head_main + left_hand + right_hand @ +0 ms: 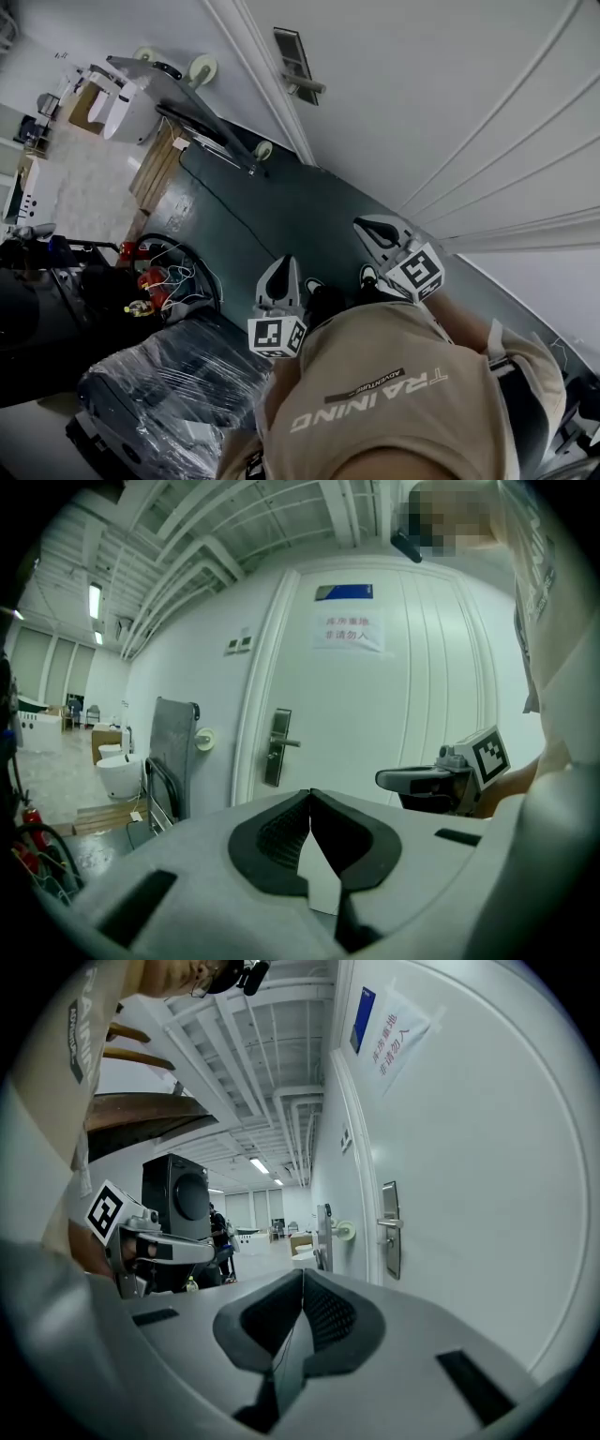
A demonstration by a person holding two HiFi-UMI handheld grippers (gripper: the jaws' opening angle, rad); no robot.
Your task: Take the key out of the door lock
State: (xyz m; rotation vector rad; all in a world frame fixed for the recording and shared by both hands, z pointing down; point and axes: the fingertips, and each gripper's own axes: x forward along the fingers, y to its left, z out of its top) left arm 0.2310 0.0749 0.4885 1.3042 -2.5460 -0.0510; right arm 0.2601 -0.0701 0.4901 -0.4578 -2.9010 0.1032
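White door (403,733) | lock plate (277,747): key indiscernible | left gripper (310,793), right gripper (302,1272): fingers closed, empty

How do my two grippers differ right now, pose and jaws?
The left gripper faces the white door almost square on; the right gripper looks along it, the silver lock plate to its right. In the head view the right gripper sits nearer the door than the left gripper. Shared: jaws together on nothing, both short of the lock plate.
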